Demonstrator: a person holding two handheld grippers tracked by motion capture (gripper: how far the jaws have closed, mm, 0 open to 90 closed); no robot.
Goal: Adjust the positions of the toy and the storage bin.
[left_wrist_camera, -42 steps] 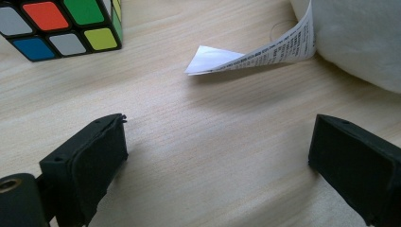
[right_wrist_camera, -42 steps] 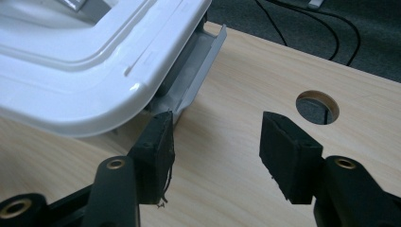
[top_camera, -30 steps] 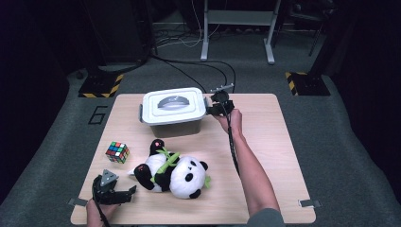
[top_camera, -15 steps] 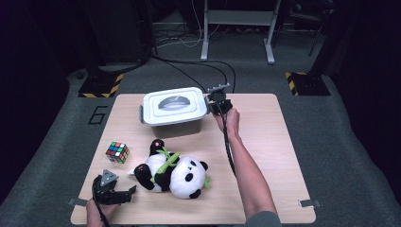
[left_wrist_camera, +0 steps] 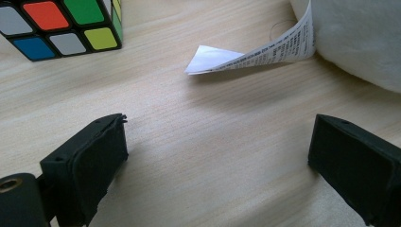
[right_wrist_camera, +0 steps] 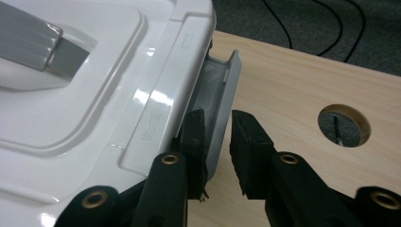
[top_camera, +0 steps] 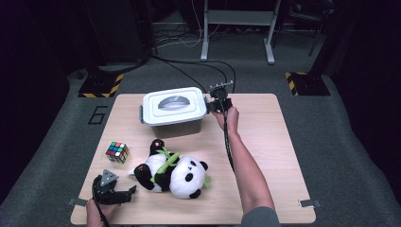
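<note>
place: lab/studio | cues: grey carpet around surface (top_camera: 265, 142); hazard-taped stand feet (top_camera: 99, 87), cables (top_camera: 189, 71) behind it

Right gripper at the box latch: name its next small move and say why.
Probably swing the grey latch outward, away from the white box. The right gripper has its jaws on either side of the latch, which already tilts off the lid; that lid is still seated.

Right tool (top_camera: 213, 105) at the white box's (top_camera: 175, 110) side latch; panda (top_camera: 172, 170), cube (top_camera: 117, 152) nearby.
</note>
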